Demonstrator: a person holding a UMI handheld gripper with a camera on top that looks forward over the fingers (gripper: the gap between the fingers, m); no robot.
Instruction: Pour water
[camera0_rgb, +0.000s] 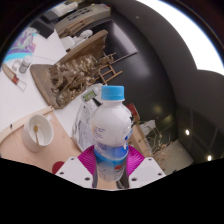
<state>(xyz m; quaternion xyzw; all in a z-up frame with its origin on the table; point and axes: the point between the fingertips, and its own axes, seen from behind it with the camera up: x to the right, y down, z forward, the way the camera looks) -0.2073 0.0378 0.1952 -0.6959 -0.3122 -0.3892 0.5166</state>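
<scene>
Pinching the water bottle (111, 135), the fingers (112, 172) hold it upright, cap up.

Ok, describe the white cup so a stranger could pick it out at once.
Start at the tool, whose fingers clamp a clear water bottle with a blue cap. Beside the bottle, on the pale tabletop, sits the white cup. It is the only small round open vessel there, white with a handle.

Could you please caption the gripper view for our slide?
Tongs grip a blue-capped water bottle, tilted beside a white cup.
</scene>
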